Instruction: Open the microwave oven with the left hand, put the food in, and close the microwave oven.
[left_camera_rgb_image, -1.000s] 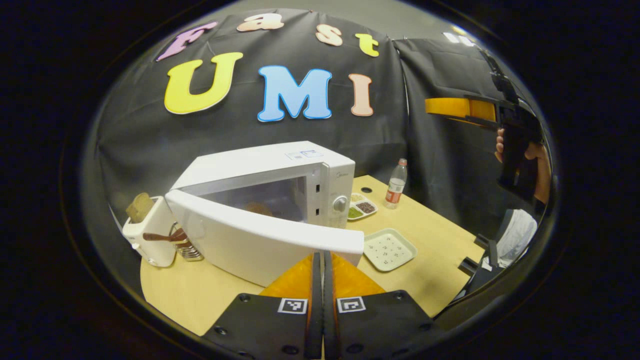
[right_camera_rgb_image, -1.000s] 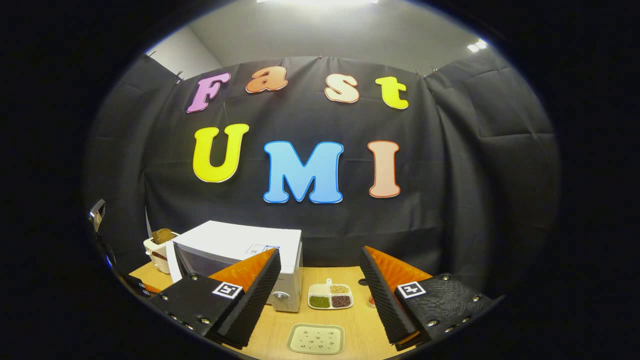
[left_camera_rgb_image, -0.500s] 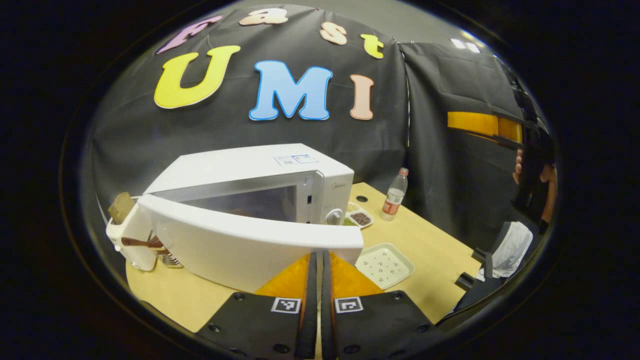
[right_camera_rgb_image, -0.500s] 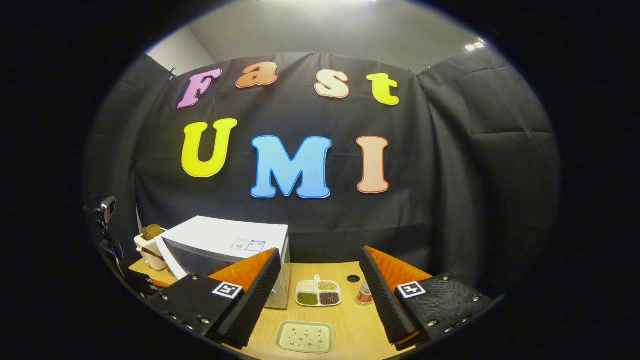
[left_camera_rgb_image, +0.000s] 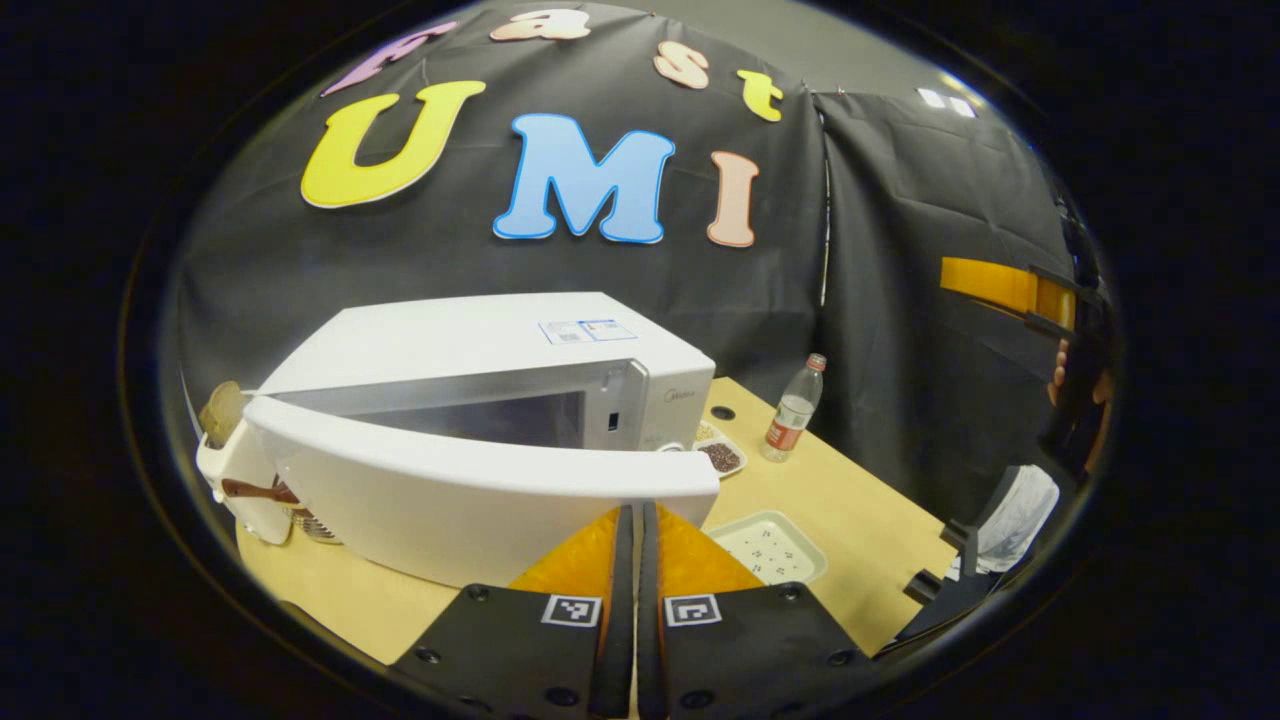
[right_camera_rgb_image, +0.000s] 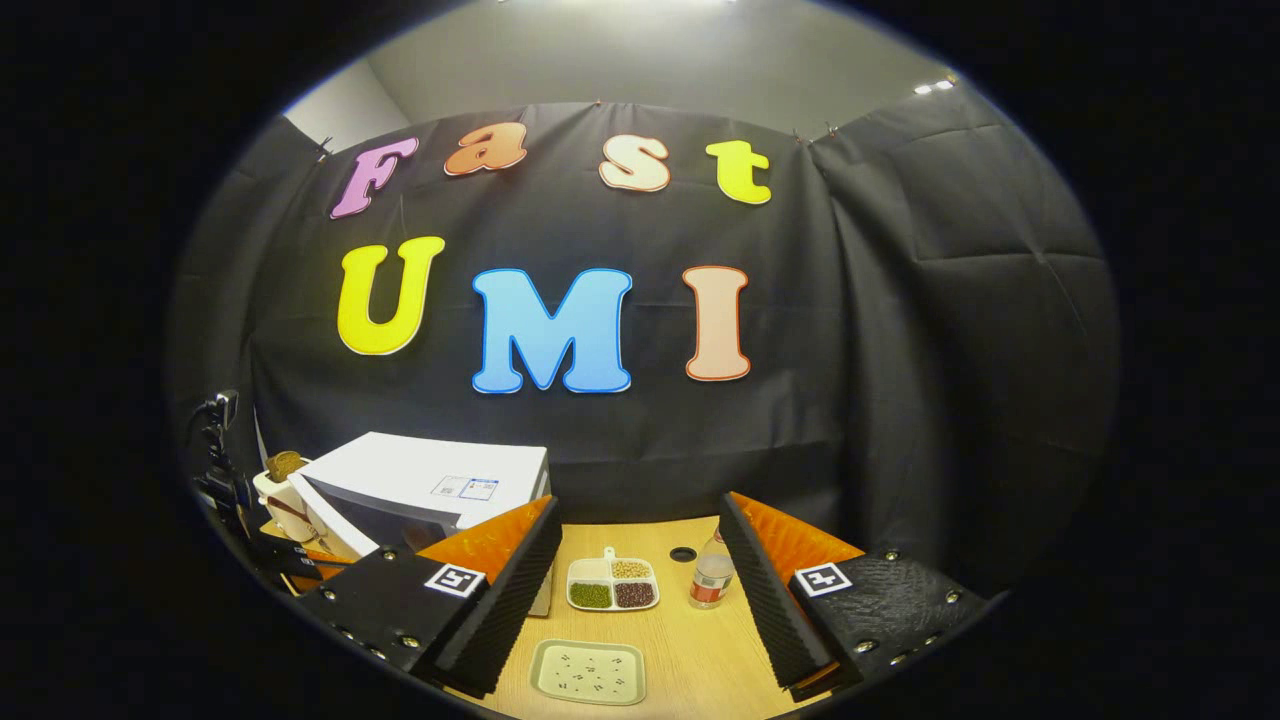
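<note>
Since the frame a second earlier, the white door (left_camera_rgb_image: 470, 490) of the boxy white microwave oven (left_camera_rgb_image: 480, 350) had swung further toward its opening, so that less of the cavity showed in the left gripper view and the control knob had slipped behind the door's edge. No food could be made out inside now; the gap was too narrow and dim to tell.

The light wooden table (left_camera_rgb_image: 850, 500) carried everything – the microwave toward its left, and behind the door a white toaster (left_camera_rgb_image: 225, 455) with a brown slice standing in its slot. The door stood ajar, its free edge right at the tips of the left gripper (left_camera_rgb_image: 637, 520), whose fingers were pressed together with nothing between them; whether they touched the door, I could not tell.

The right gripper (right_camera_rgb_image: 635, 560) was held high and well apart from the table, its fingers spread wide and empty. Between them, in the right gripper view, lay a pale green square tray (right_camera_rgb_image: 588, 672), a white divided dish (right_camera_rgb_image: 612, 585) of green, tan and dark grains, and just beside it a clear plastic bottle (right_camera_rgb_image: 708, 578) with a red label – all to the right of the microwave
</note>
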